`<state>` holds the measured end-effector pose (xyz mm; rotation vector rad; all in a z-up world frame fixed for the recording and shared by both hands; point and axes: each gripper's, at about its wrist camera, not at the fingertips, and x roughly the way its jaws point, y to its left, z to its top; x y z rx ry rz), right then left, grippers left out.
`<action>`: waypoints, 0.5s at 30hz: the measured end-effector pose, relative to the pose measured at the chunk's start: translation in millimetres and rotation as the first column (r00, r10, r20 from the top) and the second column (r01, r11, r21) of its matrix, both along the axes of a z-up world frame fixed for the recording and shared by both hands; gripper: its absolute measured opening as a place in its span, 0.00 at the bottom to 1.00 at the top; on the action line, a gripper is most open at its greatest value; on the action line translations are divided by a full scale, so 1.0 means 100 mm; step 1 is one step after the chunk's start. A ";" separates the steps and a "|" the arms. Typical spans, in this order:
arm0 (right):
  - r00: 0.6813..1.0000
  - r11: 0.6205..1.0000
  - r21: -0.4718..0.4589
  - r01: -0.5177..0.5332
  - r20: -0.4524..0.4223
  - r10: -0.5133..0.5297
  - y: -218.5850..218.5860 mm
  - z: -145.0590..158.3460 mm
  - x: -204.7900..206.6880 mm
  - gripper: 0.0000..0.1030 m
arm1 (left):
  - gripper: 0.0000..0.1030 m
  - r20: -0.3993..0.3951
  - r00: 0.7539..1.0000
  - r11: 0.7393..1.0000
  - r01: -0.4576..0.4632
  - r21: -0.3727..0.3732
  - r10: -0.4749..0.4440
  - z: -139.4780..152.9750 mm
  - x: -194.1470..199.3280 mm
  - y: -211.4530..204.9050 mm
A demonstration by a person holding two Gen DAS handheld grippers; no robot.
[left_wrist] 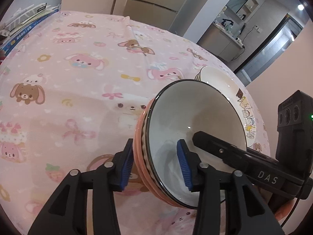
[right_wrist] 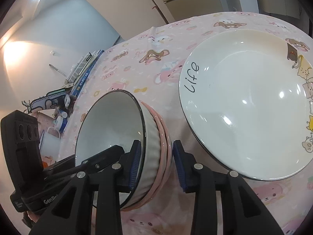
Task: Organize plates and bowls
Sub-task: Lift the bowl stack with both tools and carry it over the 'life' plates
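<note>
Left claw (left_wrist: 156, 164): clamps white black-rimmed ceramic bowl (left_wrist: 195, 121) nested in pink bowls (left_wrist: 139, 143); bases hidden.
Right claw (right_wrist: 156, 164): spans the stack's wall; grip unclear.

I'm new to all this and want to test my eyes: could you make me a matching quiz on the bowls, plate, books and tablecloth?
1 bowl stack
2 plate
3 books
4 tablecloth

A pink, cartoon animals
B tilted on its side
C piled at the table's edge
D flat, lettered "Life"

Pairs: 1-B, 2-D, 3-C, 4-A
</note>
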<state>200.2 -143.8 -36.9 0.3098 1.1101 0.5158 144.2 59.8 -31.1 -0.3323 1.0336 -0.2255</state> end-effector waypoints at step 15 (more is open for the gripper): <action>0.989 0.974 0.191 0.126 -0.101 -0.108 -0.03 -0.32 0.05 0.51 | 0.60 -0.017 1.000 0.992 0.004 -0.130 -0.006 -0.14 -0.12 0.01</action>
